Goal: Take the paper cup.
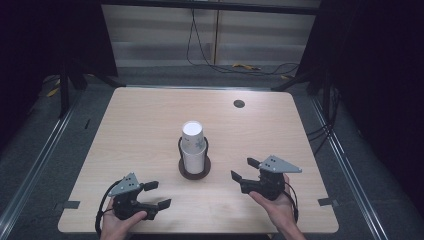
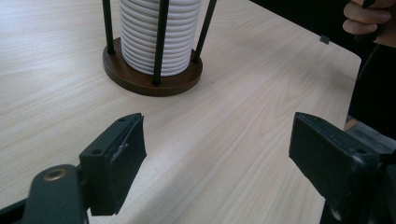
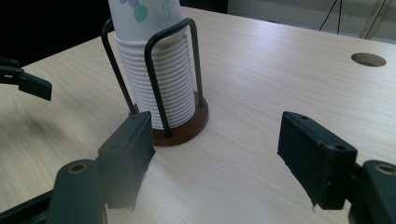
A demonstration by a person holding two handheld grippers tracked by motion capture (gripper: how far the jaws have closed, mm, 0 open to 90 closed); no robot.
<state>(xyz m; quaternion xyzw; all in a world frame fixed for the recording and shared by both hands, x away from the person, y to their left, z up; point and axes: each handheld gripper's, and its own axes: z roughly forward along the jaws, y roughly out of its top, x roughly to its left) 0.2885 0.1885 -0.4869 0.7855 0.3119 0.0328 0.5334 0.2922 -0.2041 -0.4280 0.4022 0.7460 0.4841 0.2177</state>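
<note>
A stack of white paper cups (image 1: pixel 192 145) stands upright in a black wire holder on a round brown base (image 1: pixel 194 170) at the middle of the light wooden table (image 1: pixel 140 130). My left gripper (image 1: pixel 161 194) rests near the front left, pointing toward the stack, open and with nothing between its fingers. In the left gripper view the cups (image 2: pixel 159 37) and base (image 2: pixel 140 81) lie beyond the left gripper (image 2: pixel 217 135). My right gripper (image 1: pixel 242 168) is held to the right of the holder, open with nothing between its fingers. The right gripper view looks past the right gripper (image 3: pixel 217 135) at the cups (image 3: pixel 163 79), the top one printed with a small pattern.
A round cable hole (image 1: pixel 239 104) sits at the table's far right. Small tape marks (image 1: pixel 70 205) lie near both front corners. Cables trail on the floor (image 1: pixel 250 67) behind the table. The table's front edge runs just under both hands.
</note>
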